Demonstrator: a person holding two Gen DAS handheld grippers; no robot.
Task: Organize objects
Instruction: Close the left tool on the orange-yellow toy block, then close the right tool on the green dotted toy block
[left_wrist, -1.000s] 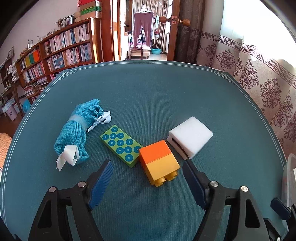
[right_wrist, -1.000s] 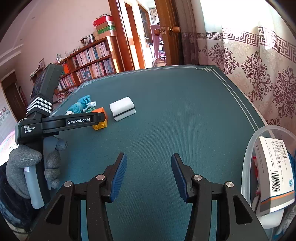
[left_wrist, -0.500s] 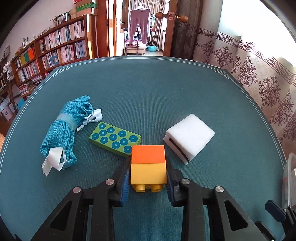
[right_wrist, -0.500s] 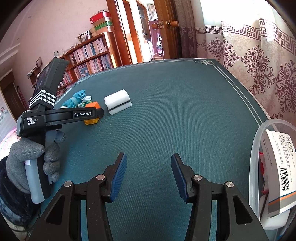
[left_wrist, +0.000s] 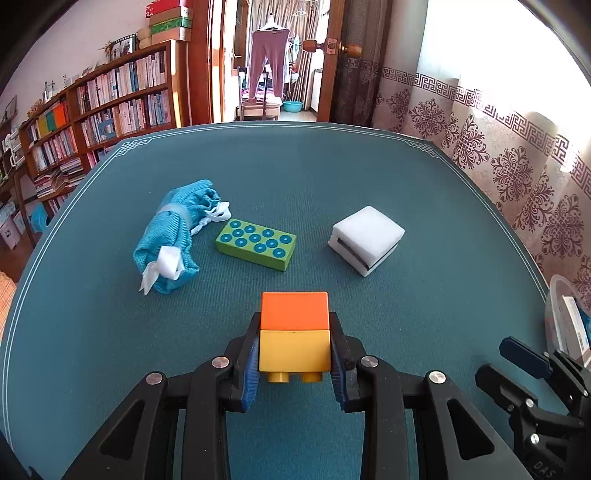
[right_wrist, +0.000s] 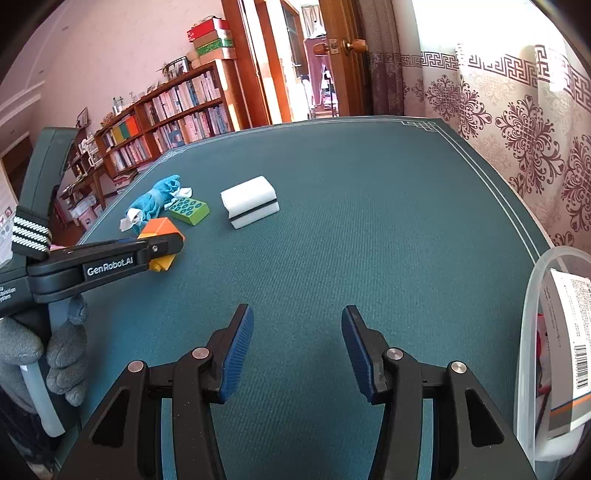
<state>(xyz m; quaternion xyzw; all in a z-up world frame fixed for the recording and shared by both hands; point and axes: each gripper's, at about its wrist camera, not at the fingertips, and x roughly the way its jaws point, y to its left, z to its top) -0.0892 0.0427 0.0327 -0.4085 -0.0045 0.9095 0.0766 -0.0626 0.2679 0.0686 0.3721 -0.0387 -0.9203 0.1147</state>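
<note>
My left gripper (left_wrist: 294, 343) is shut on an orange-and-yellow toy block (left_wrist: 294, 330), both blue pads pressing its sides; the right wrist view shows this block (right_wrist: 161, 231) held just above the teal table. Farther back lie a green studded brick (left_wrist: 255, 244), a rolled blue cloth with white ties (left_wrist: 170, 236) and a white sponge (left_wrist: 365, 239). My right gripper (right_wrist: 297, 345) hangs open over bare table with nothing between its fingers.
A clear plastic bin (right_wrist: 532, 332) holding packaged goods stands at the table's right edge, close to my right gripper. A gloved hand (right_wrist: 40, 350) holds the left tool. Bookshelves (left_wrist: 92, 110) and a patterned curtain (left_wrist: 517, 166) lie beyond the table.
My left gripper closed on the orange-and-yellow block, then drew it back toward the near edge, away from the green brick and sponge. The right gripper stayed put and open.
</note>
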